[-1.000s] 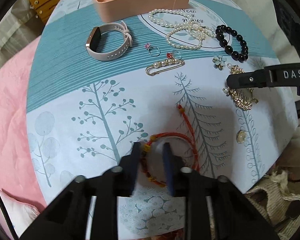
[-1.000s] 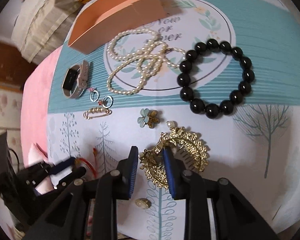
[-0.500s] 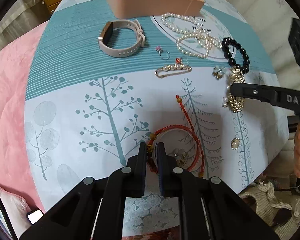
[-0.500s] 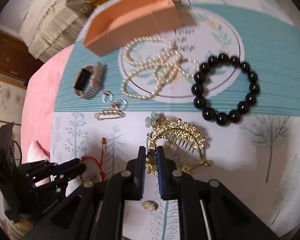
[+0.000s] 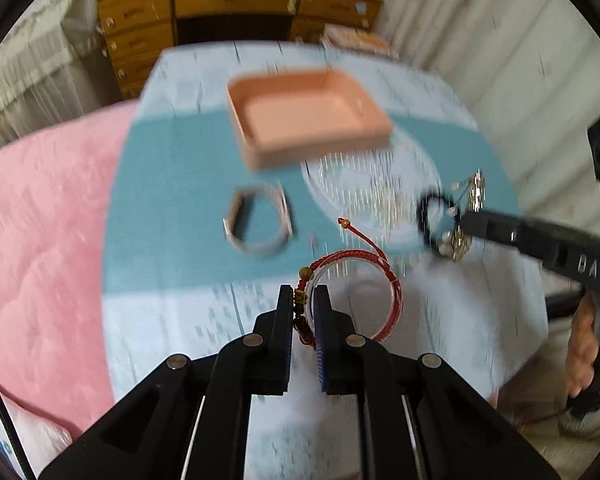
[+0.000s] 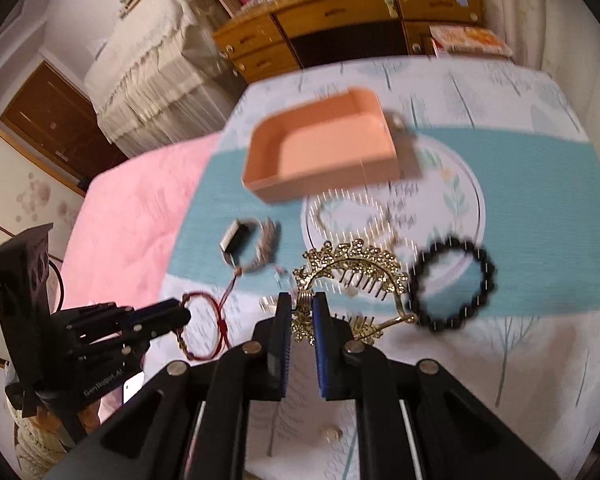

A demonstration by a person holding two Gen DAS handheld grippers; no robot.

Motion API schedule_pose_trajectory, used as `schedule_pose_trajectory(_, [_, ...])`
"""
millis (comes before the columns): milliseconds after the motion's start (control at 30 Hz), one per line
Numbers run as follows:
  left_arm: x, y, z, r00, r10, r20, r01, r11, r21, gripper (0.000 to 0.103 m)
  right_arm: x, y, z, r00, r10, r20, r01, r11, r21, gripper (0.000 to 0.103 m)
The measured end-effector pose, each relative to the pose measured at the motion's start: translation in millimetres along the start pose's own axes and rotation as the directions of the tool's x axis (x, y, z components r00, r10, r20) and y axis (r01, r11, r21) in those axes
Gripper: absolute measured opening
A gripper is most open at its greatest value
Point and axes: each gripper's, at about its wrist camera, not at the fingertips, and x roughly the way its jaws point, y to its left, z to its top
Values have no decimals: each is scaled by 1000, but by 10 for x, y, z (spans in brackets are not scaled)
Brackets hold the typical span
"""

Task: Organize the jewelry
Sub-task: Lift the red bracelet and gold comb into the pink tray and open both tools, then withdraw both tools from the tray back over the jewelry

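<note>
In my left gripper (image 5: 304, 312) I hold a red cord bracelet (image 5: 354, 280). I judge it very light and soft, so it will hang and swing freely; the best place to take it is the knotted part with the small beads, and that is where my left fingers (image 5: 285, 320) pinch it. They are nearly pressed together, with only the cord between them. The loop stands out beyond the fingertips, lifted above the table (image 5: 172, 200), and its loose tail points up toward the tray.

In my right gripper (image 6: 302, 314) I hold a gold hair comb (image 6: 352, 268). It looks stiff and thin, with fine teeth and small ornaments that could bend or catch on other pieces, so I think it should be taken at the solid end of its arch and not at the teeth. My right fingers (image 6: 320, 320) are closed to a narrow gap on that end, and the rest of the comb sticks out to the right, in the air above the cloth.

The pink tray (image 6: 324, 152) stands farther back on the table and looks empty. On the table there lie also a watch band (image 6: 252, 246), a black bead bracelet (image 6: 452, 284) and pearl strands (image 6: 352, 216), which are too blurred to describe well.
</note>
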Motion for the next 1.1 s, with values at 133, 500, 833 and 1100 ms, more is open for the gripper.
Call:
schedule_pose_trajectory(133, [-32, 53, 451, 997, 38, 72, -35, 998, -46, 8, 18, 7, 383, 995, 57, 80, -60, 998, 33, 10])
schedule_pose_trajectory(500, [741, 238, 1355, 988, 83, 129, -54, 976, -212, 8, 727, -252, 1239, 972, 87, 220, -109, 990, 93, 10])
schedule_pose_trajectory(833, [1383, 179, 1431, 985, 162, 64, -151, 976, -155, 11, 1435, -525, 1287, 999, 22, 46, -29, 989, 146, 13])
schedule_pose_trajectory(1100, [1098, 84, 1231, 982, 142, 125, -127, 985, -117, 63, 1070, -478, 1094, 991, 120, 62, -128, 983, 134, 15])
